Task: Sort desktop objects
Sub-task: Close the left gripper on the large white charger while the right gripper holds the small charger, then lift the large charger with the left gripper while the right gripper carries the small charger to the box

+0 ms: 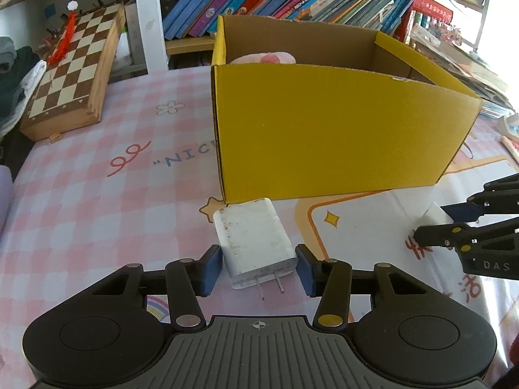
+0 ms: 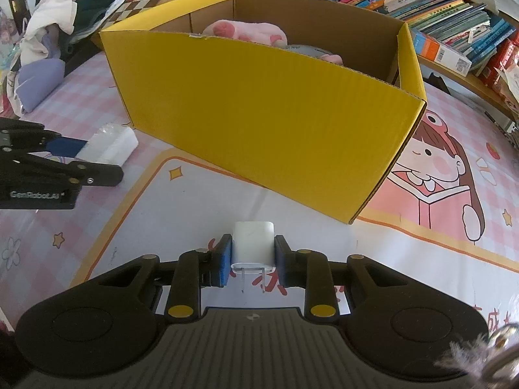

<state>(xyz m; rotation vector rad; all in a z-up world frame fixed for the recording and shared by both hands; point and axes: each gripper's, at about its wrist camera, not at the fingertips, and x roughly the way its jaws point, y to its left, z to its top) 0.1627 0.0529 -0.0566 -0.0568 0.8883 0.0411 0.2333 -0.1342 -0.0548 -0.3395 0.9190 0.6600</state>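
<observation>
Two white chargers are in play. The larger charger lies flat on the tablecloth, just in front of the near left corner of the yellow box, prongs pointing back at you. Its long axis runs almost straight along your left gripper, tilted a touch to the left at the far end. The blue pads sit on either side of its near end with a sliver of daylight on each side, so that gripper is spread and bracketing, not yet squeezing.

Over on the other side, your right gripper has the smaller charger pinched between its pads, prongs again facing you, body pointing toward the box's long yellow wall. From the pictures you cannot say whether it is lifted or resting on the cloth.

Inside the box a pink plush toy already lies against the far wall, with something grey beside it.

My read: both chargers are bound for that box, dead ahead of each gripper and near. The left needs only to close square across the short width; because the body is skewed slightly, expect it to twist as the pads meet. Then both must rise over the tall front wall before they go forward. A chessboard leans well off to the left, out of the way.
</observation>
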